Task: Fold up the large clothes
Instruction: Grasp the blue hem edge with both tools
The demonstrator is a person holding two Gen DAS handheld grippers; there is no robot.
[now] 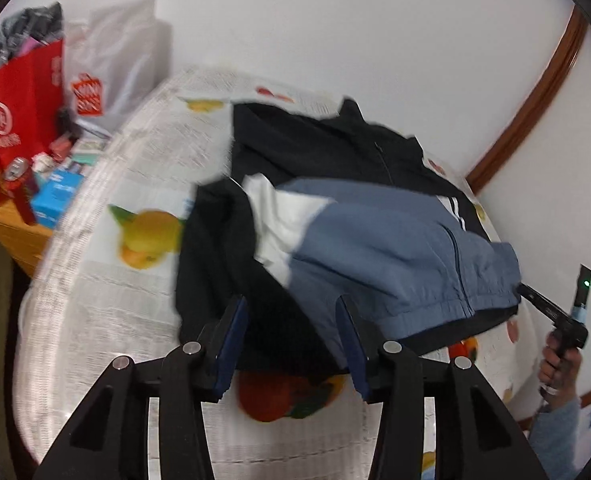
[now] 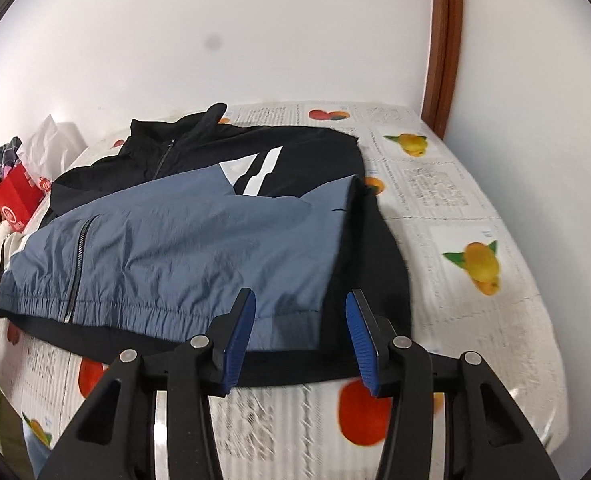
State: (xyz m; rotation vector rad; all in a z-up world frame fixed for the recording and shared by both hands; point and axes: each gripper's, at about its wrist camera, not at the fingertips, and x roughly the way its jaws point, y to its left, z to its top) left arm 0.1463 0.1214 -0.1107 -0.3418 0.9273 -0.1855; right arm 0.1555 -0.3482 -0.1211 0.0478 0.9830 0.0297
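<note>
The jacket [image 2: 183,248], black with a blue-grey lower panel and white stripes, lies across the middle of both views on a bed covered in a fruit-printed bedspread [image 2: 475,208]. It looks partly folded, with the blue hem toward the bottom of each frame.

The left gripper [image 1: 291,344] has its jaws apart over the dark near edge of the garment, and nothing is pinched between the pads. The right gripper [image 2: 299,340] likewise stands with jaws apart over the hem's corner, with no cloth caught in them. In the left wrist view the right gripper also shows at the right edge, held in a hand [image 1: 559,364].

The main risk, judging from how things lie, is the slick fabric. With no grip on it, a fold laid over may slide or spring open, and the bunched black sleeve at centre-left of the left view could spoil a flat fold. A careless re-grip might catch only the top layer and pull the stack askew.

At upper left of the left view a red bag [image 1: 23,100], a white plastic bag [image 1: 115,64] and small boxes crowd a wooden stand, well apart from the jacket. Nothing lies between the grippers and the garment.
</note>
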